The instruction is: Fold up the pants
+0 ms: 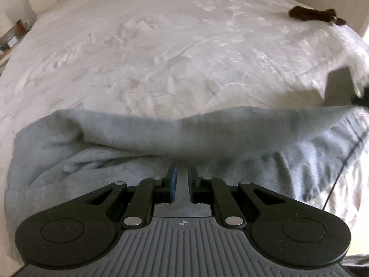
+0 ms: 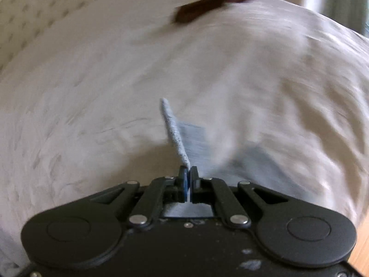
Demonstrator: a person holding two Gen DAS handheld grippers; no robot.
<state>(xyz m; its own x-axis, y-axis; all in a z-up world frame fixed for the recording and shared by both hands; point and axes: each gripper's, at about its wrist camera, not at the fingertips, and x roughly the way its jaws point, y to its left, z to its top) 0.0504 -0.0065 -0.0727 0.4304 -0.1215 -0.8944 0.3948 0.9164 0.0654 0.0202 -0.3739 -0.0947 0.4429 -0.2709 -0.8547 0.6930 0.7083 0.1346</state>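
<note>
Light grey pants (image 1: pixel 143 138) lie bunched across the near part of a white bed (image 1: pixel 161 53). My left gripper (image 1: pixel 182 175) is over the pants, jaws narrowly apart with grey cloth showing in the gap between the blue pads; whether it grips is unclear. My right gripper (image 2: pixel 188 173) is shut on an edge of the grey pants (image 2: pixel 174 133), which stands up in a thin strip ahead of the fingers, with more cloth trailing to the right. The right wrist view is blurred by motion. A dark shape at the far right of the left wrist view may be the right gripper.
A dark brown garment (image 1: pixel 316 15) lies at the far right corner of the bed; it also shows in the right wrist view (image 2: pixel 203 7). A bedside shelf with small items (image 1: pixel 13 37) stands at the left. Wooden floor (image 2: pixel 362 242) shows at the right.
</note>
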